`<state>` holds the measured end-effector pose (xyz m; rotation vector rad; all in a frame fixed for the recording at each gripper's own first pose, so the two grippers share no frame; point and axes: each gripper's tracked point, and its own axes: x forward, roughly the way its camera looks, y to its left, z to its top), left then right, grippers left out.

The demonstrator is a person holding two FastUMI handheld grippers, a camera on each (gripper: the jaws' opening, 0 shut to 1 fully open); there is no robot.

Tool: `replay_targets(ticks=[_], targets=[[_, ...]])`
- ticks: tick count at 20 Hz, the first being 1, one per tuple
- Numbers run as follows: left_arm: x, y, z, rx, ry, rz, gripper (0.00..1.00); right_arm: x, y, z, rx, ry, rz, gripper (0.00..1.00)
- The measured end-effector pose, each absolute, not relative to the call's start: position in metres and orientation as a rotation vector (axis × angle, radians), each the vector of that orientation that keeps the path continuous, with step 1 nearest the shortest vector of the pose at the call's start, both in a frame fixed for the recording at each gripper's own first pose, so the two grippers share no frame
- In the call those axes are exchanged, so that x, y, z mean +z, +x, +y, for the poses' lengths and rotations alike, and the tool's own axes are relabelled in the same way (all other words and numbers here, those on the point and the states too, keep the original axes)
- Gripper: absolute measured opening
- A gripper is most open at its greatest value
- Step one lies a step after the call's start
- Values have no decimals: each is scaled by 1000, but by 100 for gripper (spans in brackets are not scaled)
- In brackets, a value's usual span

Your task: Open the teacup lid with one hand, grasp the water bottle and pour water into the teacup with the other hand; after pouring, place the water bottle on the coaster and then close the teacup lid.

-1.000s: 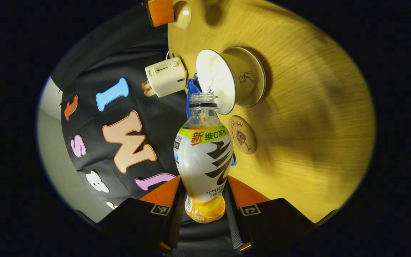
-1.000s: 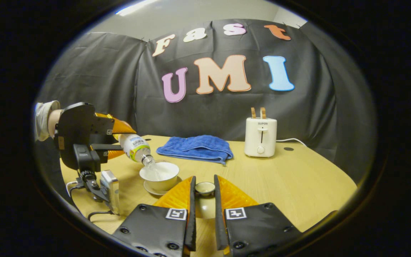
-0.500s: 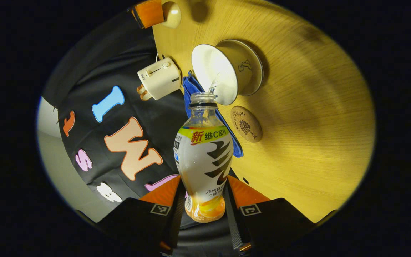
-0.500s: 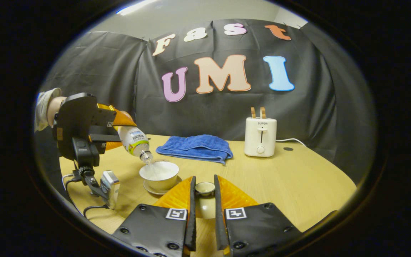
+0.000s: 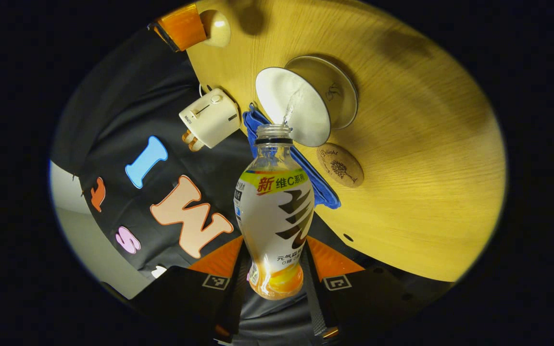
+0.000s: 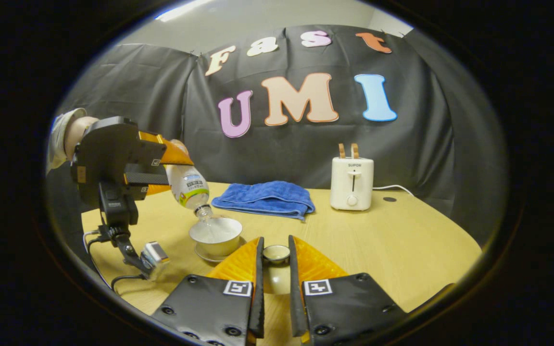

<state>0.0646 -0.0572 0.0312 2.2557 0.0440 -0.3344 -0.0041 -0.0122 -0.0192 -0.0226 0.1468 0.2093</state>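
The clear plastic water bottle (image 5: 274, 211), waisted and wrapped in a glossy printed label, sits clamped between the left gripper (image 5: 277, 269) fingers, mouth tipped over the white teacup (image 5: 292, 112) at 12 o'clock, water streaming in. The glazed cup stands on its saucer on the wood-grain bench (image 5: 426, 158); a round cork coaster (image 5: 340, 165) lies beside it. The right gripper (image 6: 275, 269) fingers pinch the small lid (image 6: 276, 253).

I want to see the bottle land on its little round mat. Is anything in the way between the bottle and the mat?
Nothing visible blocks it. The water bottle, held by the left gripper, is tipped over the teacup. The coaster lies bare beside the cup's saucer, with the blue towel on its other side.
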Motion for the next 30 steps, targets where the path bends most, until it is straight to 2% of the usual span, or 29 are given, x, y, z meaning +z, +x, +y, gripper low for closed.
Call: replay_targets(ticks=[5, 6, 11, 14, 15, 18, 24, 30], targets=[[40, 70, -61, -330, 2325, 64, 55, -21, -5, -12, 208, -29, 148, 24], [40, 69, -62, -333, 2344, 73, 55, -21, -5, -13, 207, -29, 150, 27], [44, 70, -75, -333, 2399, 67, 56, -27, -4, -14, 204, -45, 158, 24], [48, 69, -80, -333, 2408, 63, 55, -26, -5, -12, 211, -37, 157, 24], [48, 69, -81, -335, 2408, 65, 55, -26, -4, -13, 210, -38, 157, 27], [46, 68, -82, -352, 2390, 74, 55, -27, -3, -15, 206, -27, 164, 24], [24, 61, -78, -419, 2250, 53, 55, -26, -3, -16, 203, -25, 162, 24], [-7, 53, -69, -513, 1918, 101, 55, -22, -4, -18, 198, -15, 158, 24]])
